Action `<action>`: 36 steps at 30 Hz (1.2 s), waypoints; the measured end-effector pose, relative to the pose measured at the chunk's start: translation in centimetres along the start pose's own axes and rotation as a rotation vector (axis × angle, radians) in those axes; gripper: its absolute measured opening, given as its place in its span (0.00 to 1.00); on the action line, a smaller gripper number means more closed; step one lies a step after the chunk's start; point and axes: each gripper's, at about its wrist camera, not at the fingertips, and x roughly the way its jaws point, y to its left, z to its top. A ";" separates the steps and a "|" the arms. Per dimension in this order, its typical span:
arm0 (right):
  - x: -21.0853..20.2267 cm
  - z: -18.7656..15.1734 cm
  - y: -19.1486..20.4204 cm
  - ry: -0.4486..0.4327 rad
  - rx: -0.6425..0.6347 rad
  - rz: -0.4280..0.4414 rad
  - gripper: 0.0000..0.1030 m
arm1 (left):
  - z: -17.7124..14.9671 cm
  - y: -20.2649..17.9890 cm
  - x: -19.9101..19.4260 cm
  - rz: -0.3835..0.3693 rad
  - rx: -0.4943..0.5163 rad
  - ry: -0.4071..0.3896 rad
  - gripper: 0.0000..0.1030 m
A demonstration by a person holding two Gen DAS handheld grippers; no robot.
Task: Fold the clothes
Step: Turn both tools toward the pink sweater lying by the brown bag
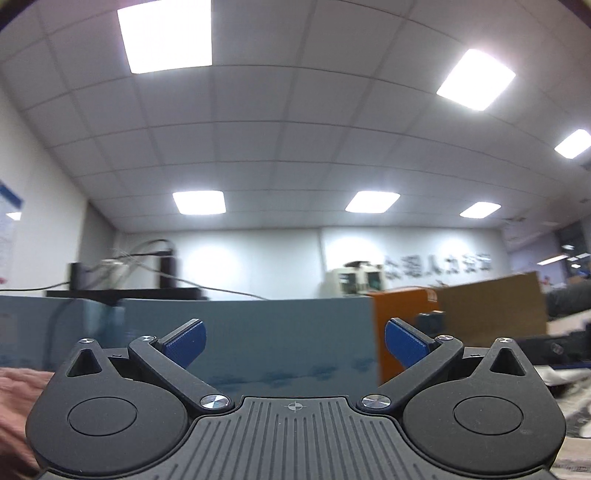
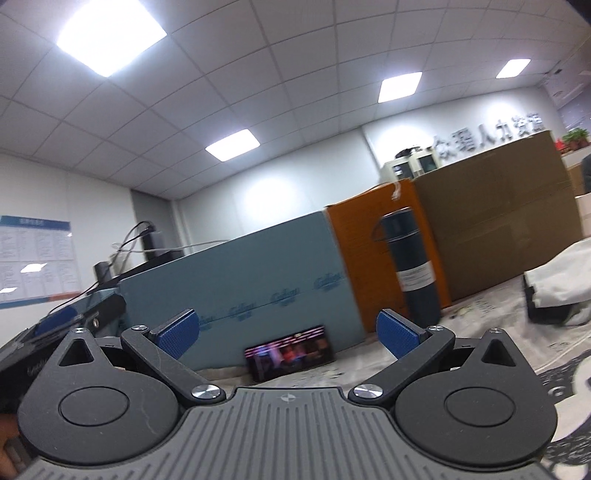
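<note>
Left wrist view:
- Left gripper (image 1: pixel 294 343) raised and aimed almost level, toward the ceiling rather than the work surface. Blue-padded fingers (image 1: pixel 186 341) spread wide, nothing between them.
- Pink crumpled cloth (image 1: pixel 16 402) visible only at the lower left edge, blurred, below and beside the gripper body; probably a garment to be folded, not gripped. Exact contact with the gripper: cannot tell.
- Tall grey-blue flat panel (image 1: pixel 258 332) straight ahead, orange box (image 1: pixel 402 314) and brown cardboard box (image 1: pixel 491 306) to its right. Black cables and a dark stand above the panel's top edge.
- Judged posture: carried clear of the cloth, likely between grasps or ahead of the first one.

Right wrist view:
- Right gripper (image 2: pixel 288 338) tilted, also pointed outward and upward. Fingers wide apart, holding nothing.
- Patterned grey-and-white table covering (image 2: pixel 498 343) below and to the right. White and black bundled fabric (image 2: pixel 554 284) on it at the far right, well apart from the fingers; possibly another garment.
- Small lit screen (image 2: pixel 290 356) propped against the foot of the grey-blue panel, near the gap between the fingers. Dark cylindrical flask with a pale label (image 2: pixel 410 266) upright in front of the orange box.
- Part of the left gripper at the left edge, just beside.

Room: office with white tiled ceiling, bright panel lights (image 2: pixel 110 33), a blue-bordered wall notice (image 2: pixel 35 258), raised lettering on the rear wall.

Judged progress: no fold in hand; a descent toward the cloth needed next.
</note>
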 end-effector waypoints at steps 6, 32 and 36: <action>2.4 -1.9 3.8 0.105 -0.031 0.117 1.00 | 1.7 5.4 -0.8 0.143 -0.022 -0.043 1.00; 23.6 -9.2 18.1 0.576 0.130 0.404 1.00 | -6.0 31.0 -5.1 0.504 -0.964 0.092 1.00; 26.1 -9.6 19.1 0.564 0.192 0.446 1.00 | -6.8 29.8 -2.0 0.300 -0.942 0.183 1.00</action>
